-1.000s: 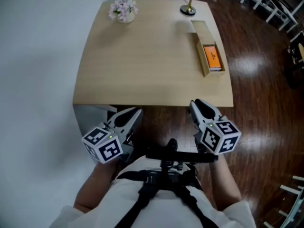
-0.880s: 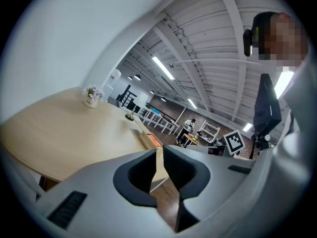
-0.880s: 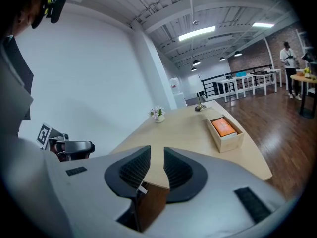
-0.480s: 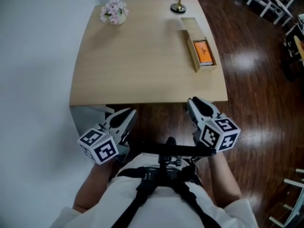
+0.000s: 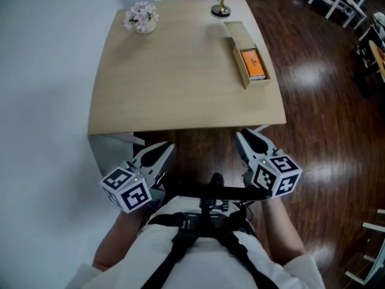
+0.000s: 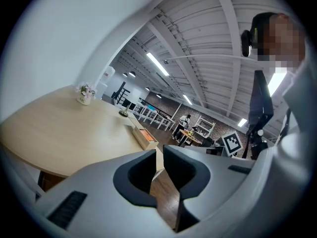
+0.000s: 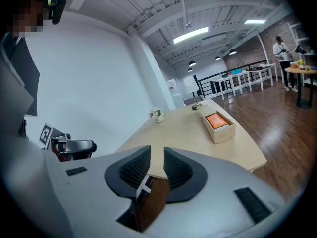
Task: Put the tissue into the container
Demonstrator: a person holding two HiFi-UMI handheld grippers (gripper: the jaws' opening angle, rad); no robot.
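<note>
A long open wooden container [image 5: 236, 35] lies near the right edge of the light wooden table [image 5: 174, 83]. An orange flat packet [image 5: 252, 64], which looks like the tissue pack, rests in the container's near end. It also shows in the right gripper view [image 7: 216, 121] and, small, in the left gripper view [image 6: 146, 134]. My left gripper [image 5: 162, 152] and right gripper [image 5: 246, 138] hang short of the table's near edge, close to my body and far from the container. Each gripper's jaws stand a narrow slit apart with nothing between them.
A small pot of pink flowers [image 5: 139, 18] stands at the table's far left, and a lamp base [image 5: 221, 9] stands at the far edge behind the container. Dark wooden floor [image 5: 319, 101] lies to the right, with white furniture further off. A white wall runs along the left.
Both grippers have drawn slightly back from the table's near edge, and the table now sits a little further left and up in the head view. The jaws look unchanged.
</note>
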